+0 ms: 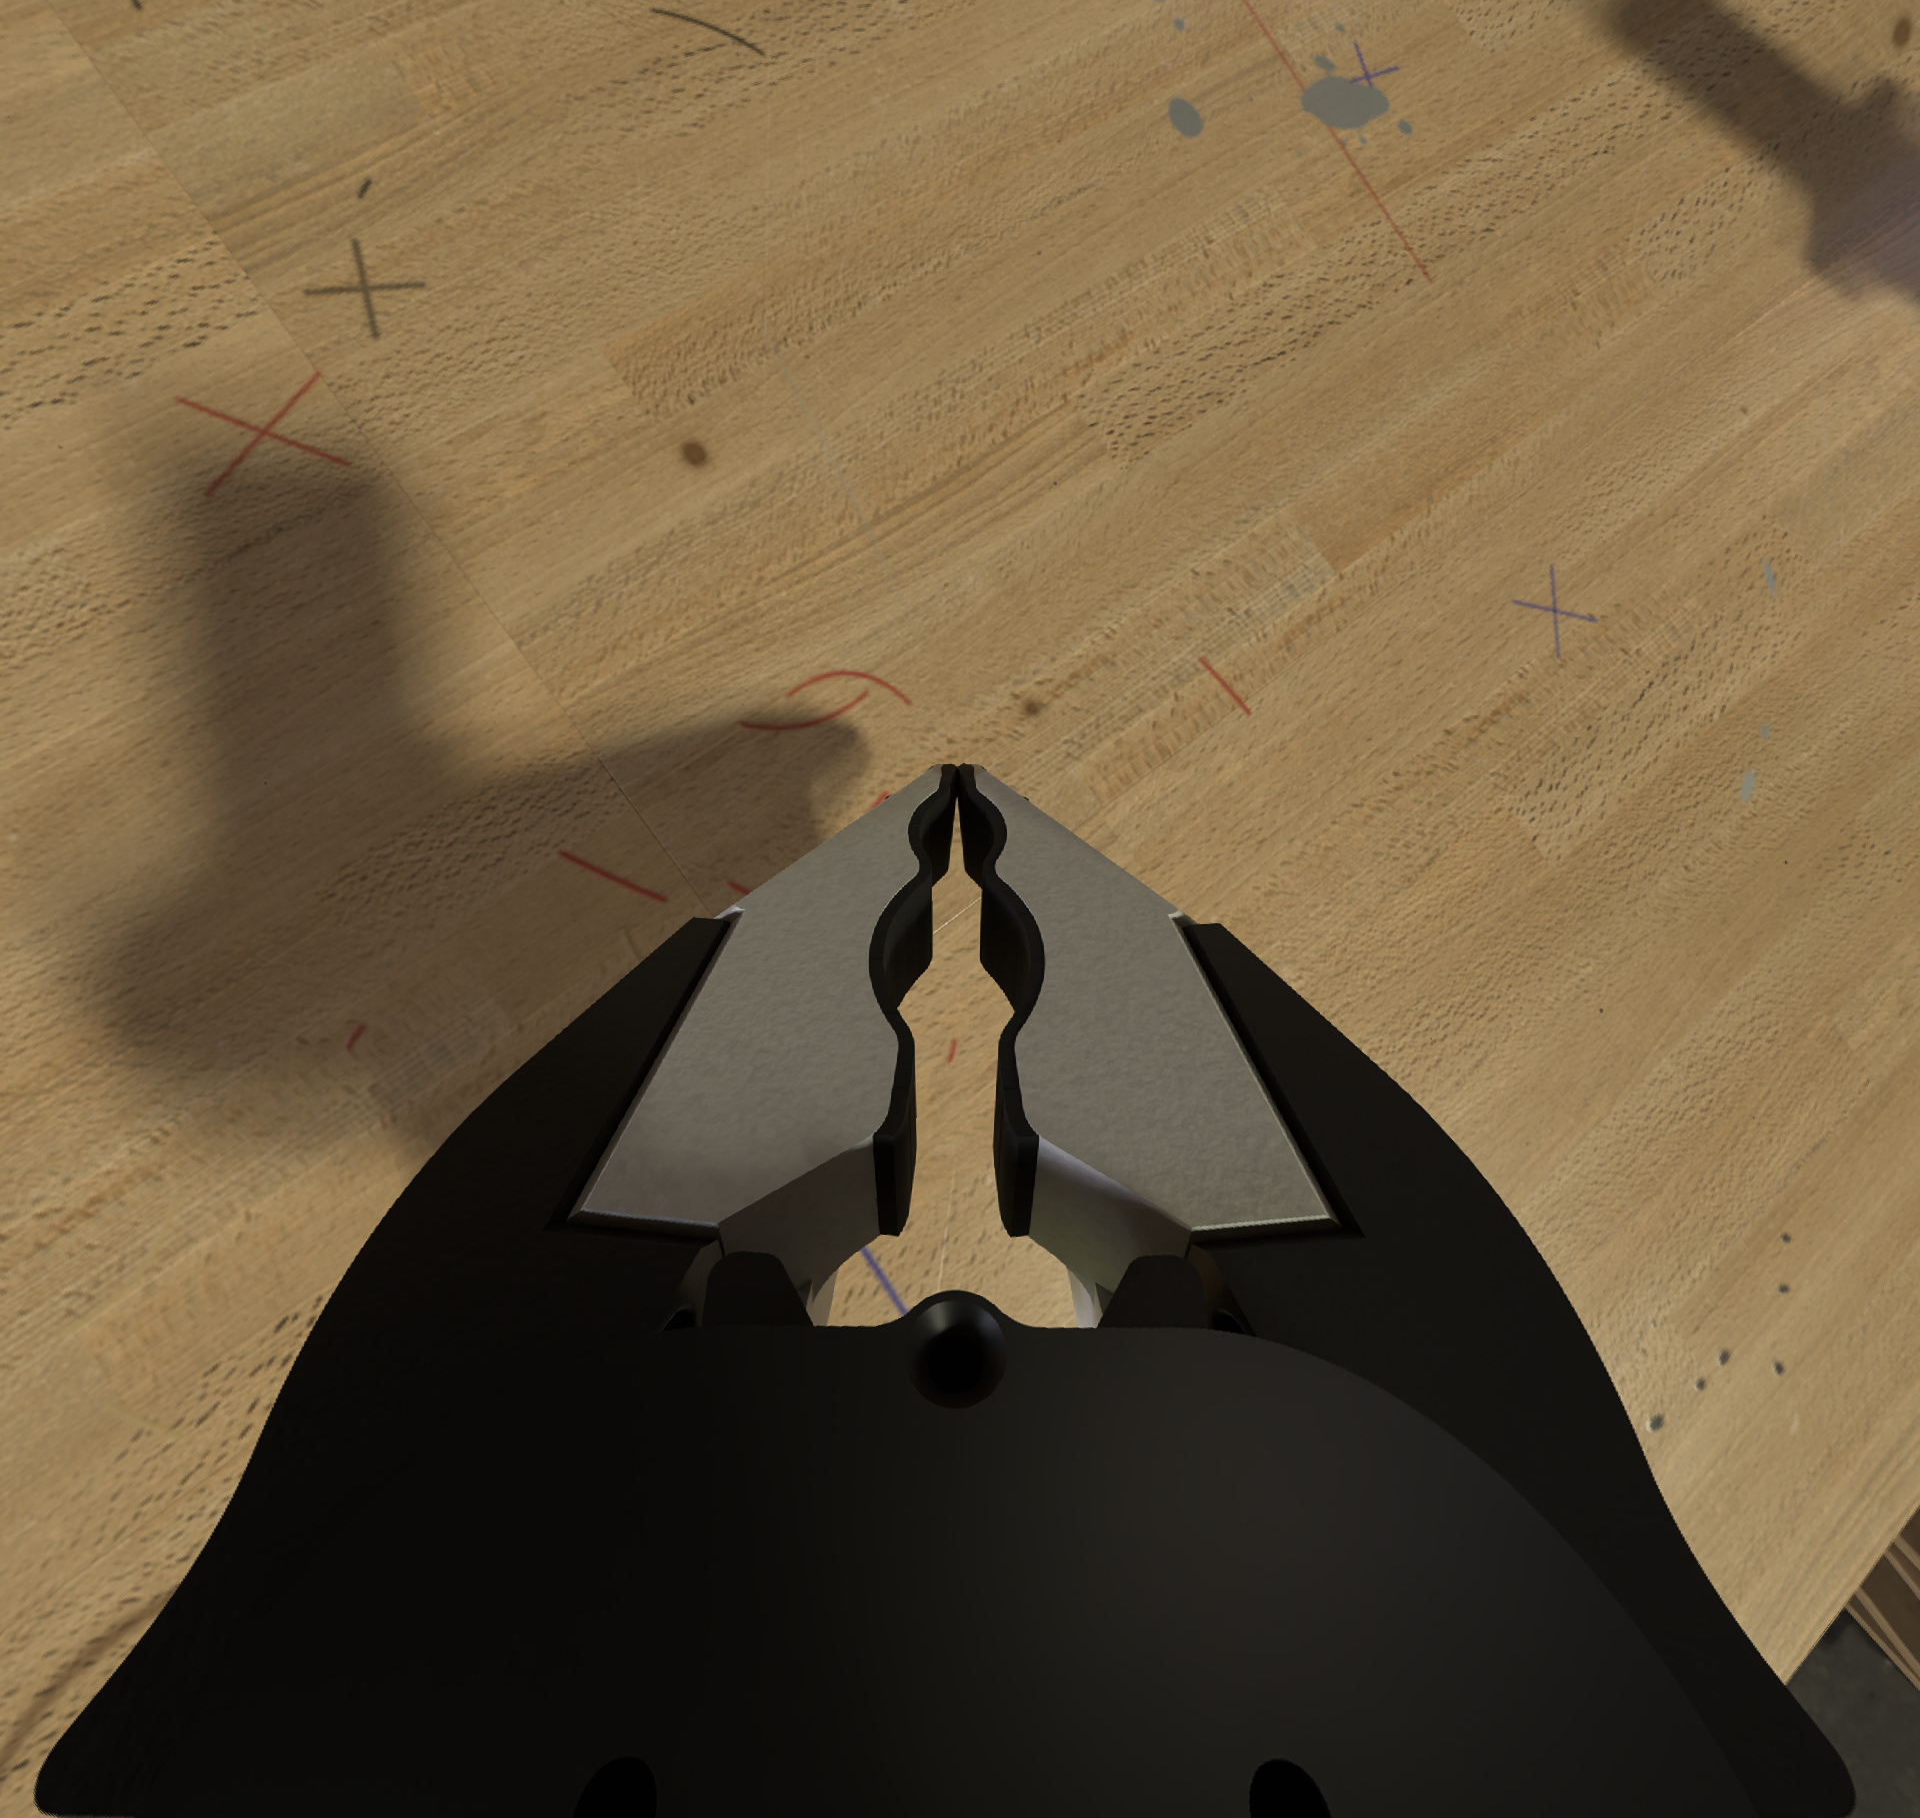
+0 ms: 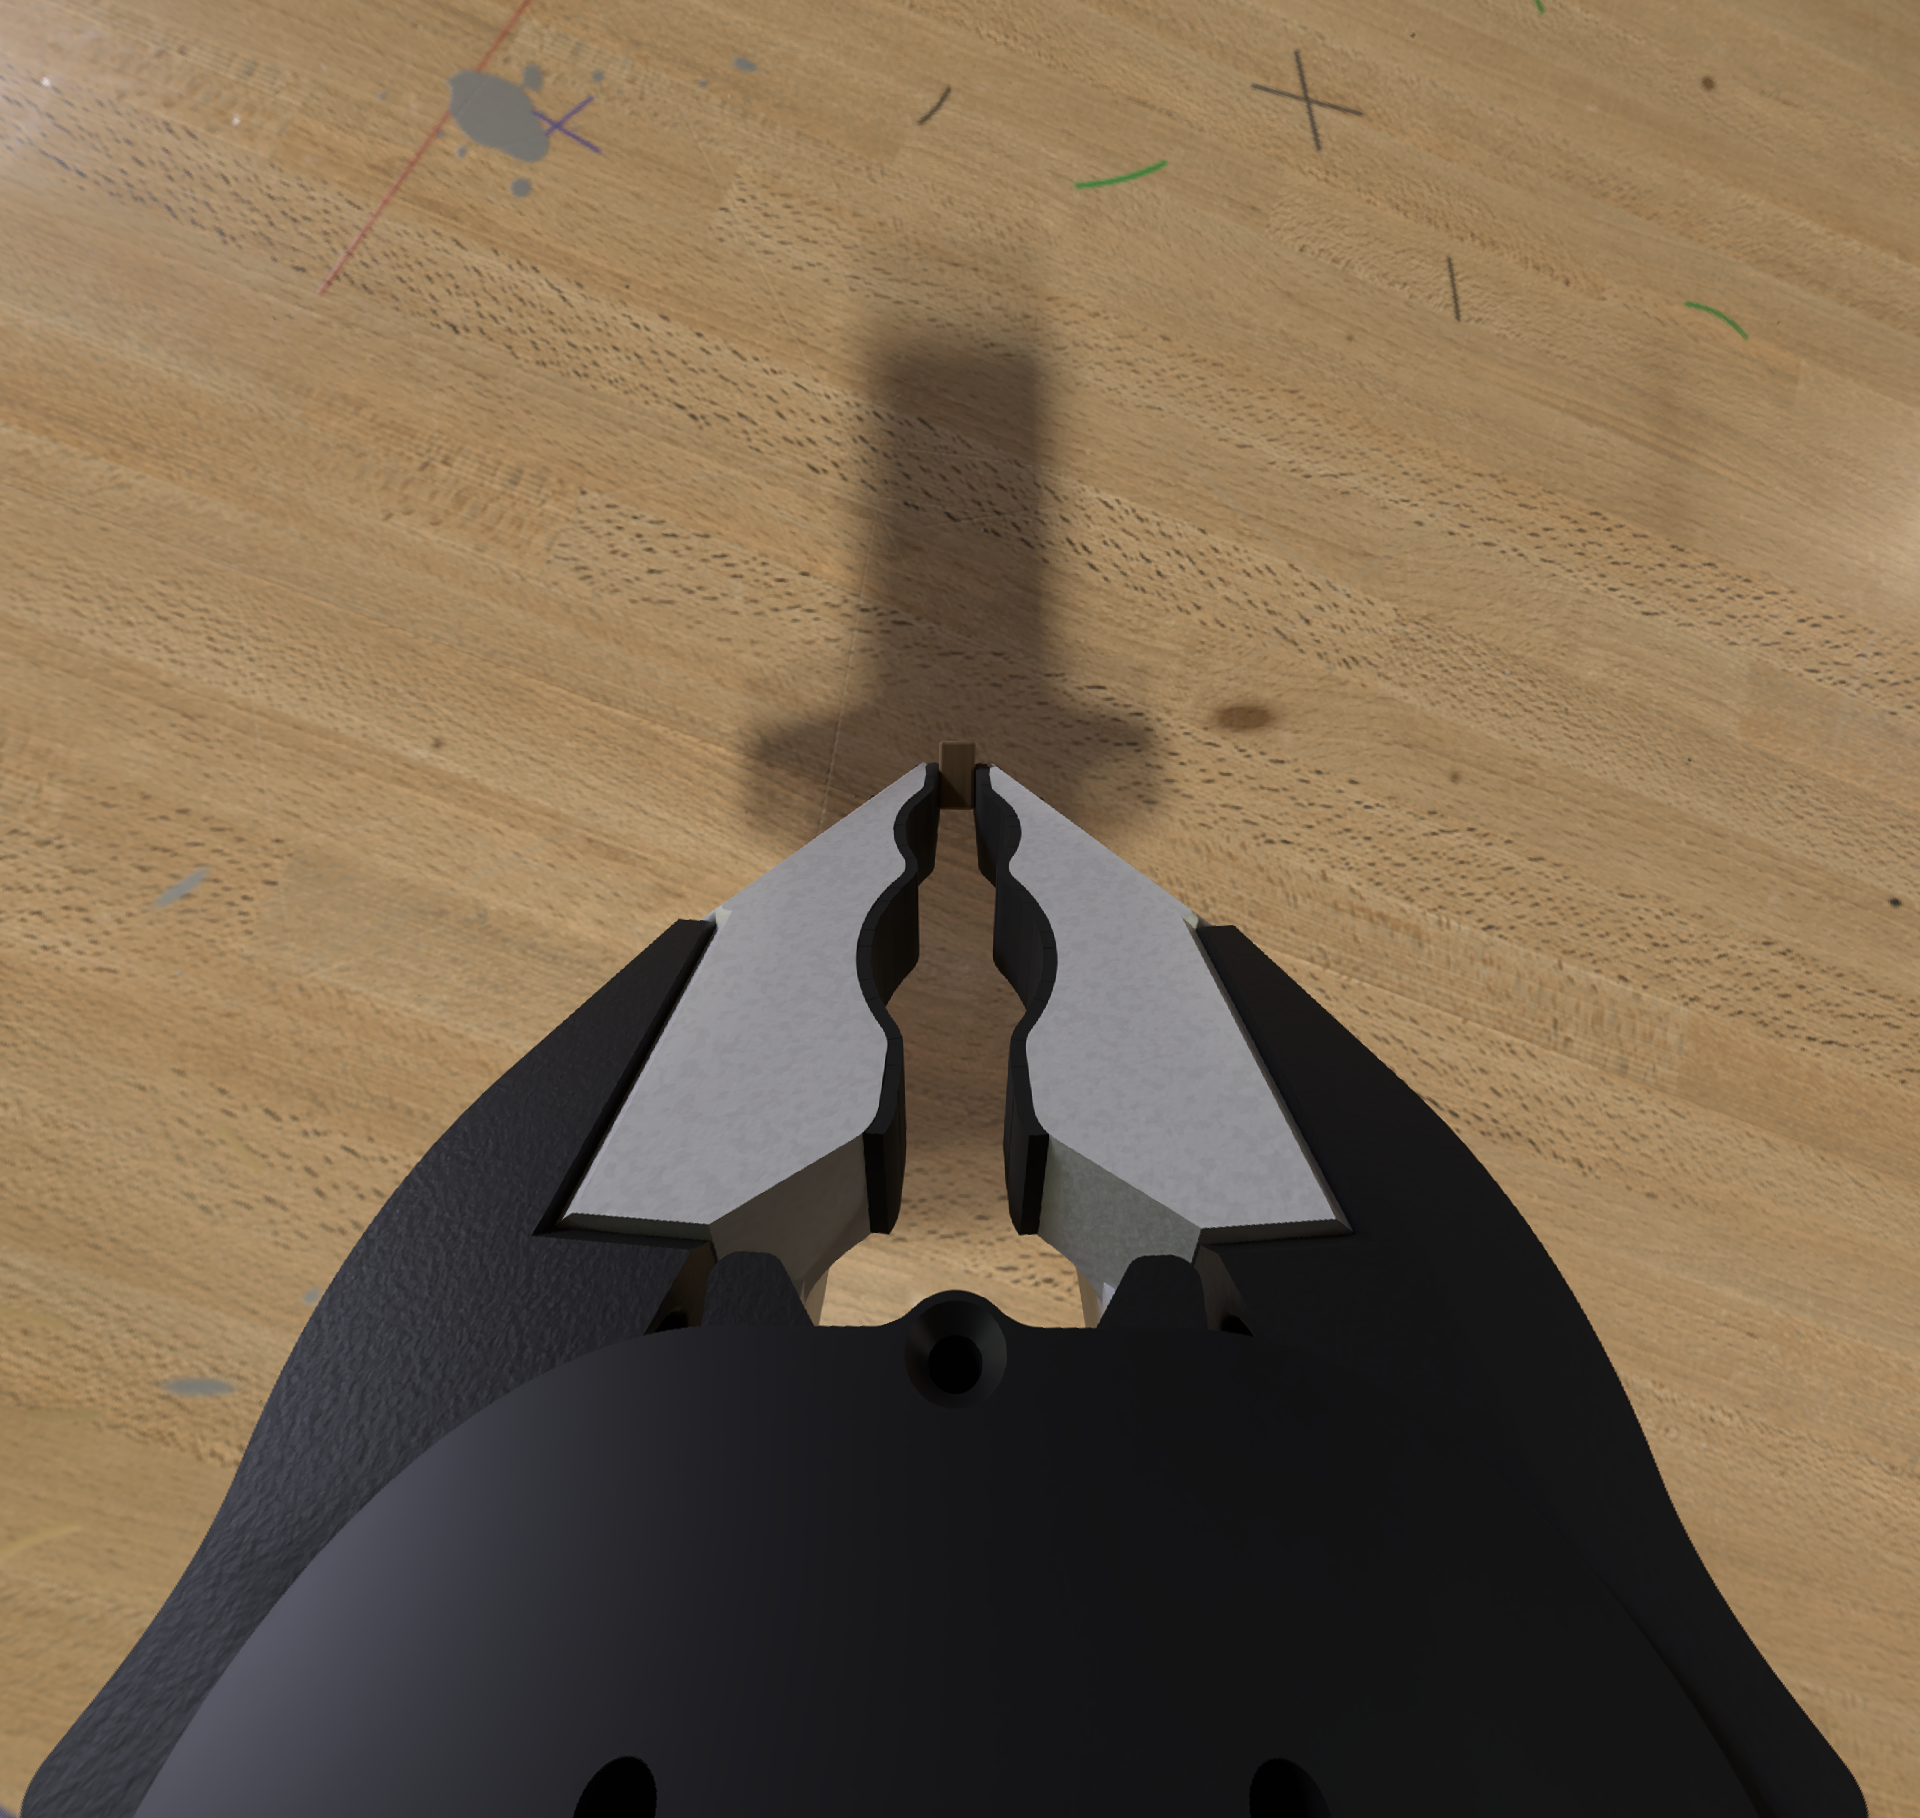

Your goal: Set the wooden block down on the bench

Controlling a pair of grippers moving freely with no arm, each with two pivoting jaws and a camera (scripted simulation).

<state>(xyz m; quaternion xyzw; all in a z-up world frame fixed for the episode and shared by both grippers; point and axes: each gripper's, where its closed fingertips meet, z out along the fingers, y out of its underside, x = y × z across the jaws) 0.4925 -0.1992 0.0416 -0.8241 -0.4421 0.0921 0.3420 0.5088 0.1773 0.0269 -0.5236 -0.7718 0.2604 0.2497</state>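
Jaws of the right gripper [image 2: 957, 781] pinch the small wooden block [image 2: 956, 758] at their tips, above the bench [image 2: 1455, 625], away from any visible edge. Left gripper [image 1: 957, 779]: tips pressed together, empty, near the bench's right edge.

Surface: pale wooden planks [image 1: 1039, 366], grain running diagonally
Marks: pen crosses, arcs, a grey paint splatter [image 2: 497, 114]
Light: from above, casting soft dark shadows [image 2: 956, 521]
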